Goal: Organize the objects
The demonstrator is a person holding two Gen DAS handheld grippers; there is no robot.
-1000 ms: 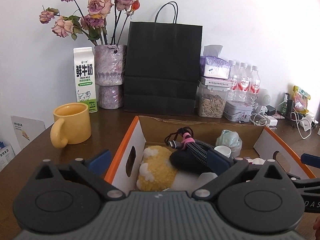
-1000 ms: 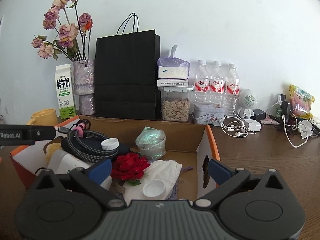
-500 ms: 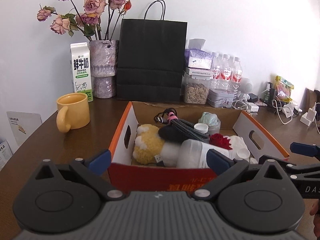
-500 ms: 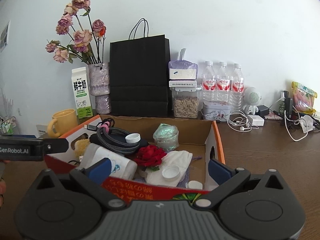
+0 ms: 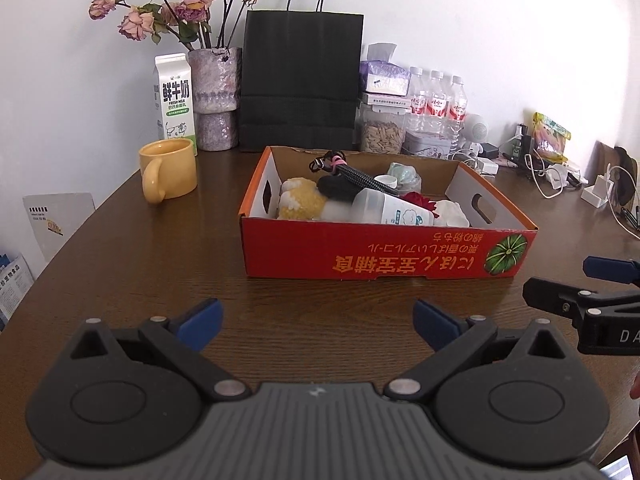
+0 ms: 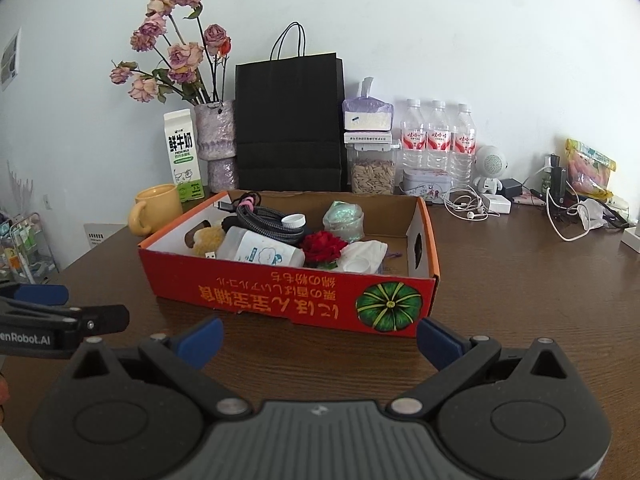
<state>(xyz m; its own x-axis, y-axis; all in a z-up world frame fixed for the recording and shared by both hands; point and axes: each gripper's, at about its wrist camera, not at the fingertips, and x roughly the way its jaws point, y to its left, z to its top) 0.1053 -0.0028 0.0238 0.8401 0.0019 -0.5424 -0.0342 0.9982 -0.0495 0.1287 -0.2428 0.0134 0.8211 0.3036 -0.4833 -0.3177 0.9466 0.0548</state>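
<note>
Facing the box (image 5: 384,248) from the near side, the left claw (image 5: 316,320) and the right claw (image 6: 320,338) both hover above the tabletop (image 5: 160,272) with jaws spread wide and nothing held. The box stands mid-tabletop, well apart from both claws, and holds a plush toy (image 5: 300,202), a cable (image 6: 266,218), a bottle (image 6: 264,250), a rose (image 6: 322,244) and a tissue (image 6: 366,254). The cardboard is likely light but flexes under a one-sided pinch; take hold at the cut-out handle (image 5: 482,208) or grip an end wall. The plush and tissue are soft and compress readily. The bottle lies on its side and may roll or slip; clamp across its body.
</note>
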